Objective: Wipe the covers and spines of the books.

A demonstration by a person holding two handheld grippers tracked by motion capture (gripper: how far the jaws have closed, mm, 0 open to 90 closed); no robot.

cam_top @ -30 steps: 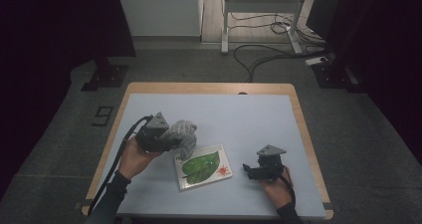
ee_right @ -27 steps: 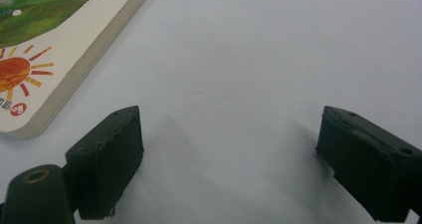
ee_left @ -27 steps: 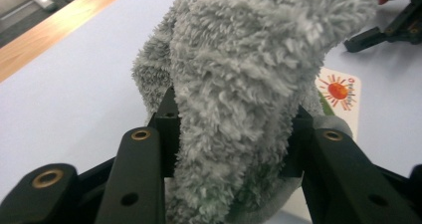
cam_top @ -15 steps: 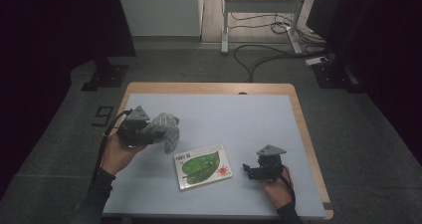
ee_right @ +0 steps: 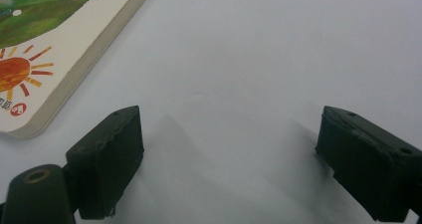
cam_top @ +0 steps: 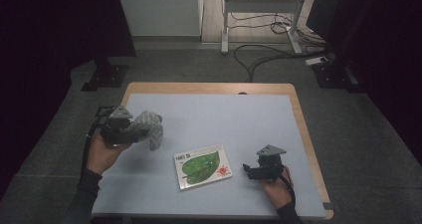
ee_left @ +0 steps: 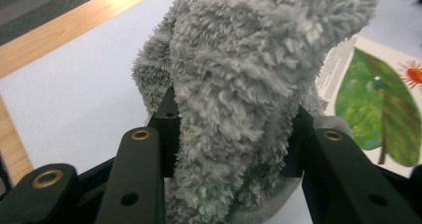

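Note:
A fluffy grey cloth hangs bunched from my left gripper, which is shut on it near the table's left edge. In the left gripper view the grey cloth is squeezed between the two black jaws and hides most of what lies ahead. A picture book with a green leaf and a red sun on its cover lies flat in the middle of the table. My right gripper rests at the front right, open, with bare table between its jaws. The book's corner shows just beyond its left jaw.
The pale blue tabletop has a wooden rim. Past the far edge are dark floor, loose cables and a white desk frame. Black equipment bases stand on the floor at the left and right.
My left gripper has carried the grey cloth leftward, away from the book, toward the table's left edge. The right gripper and the book have stayed put.

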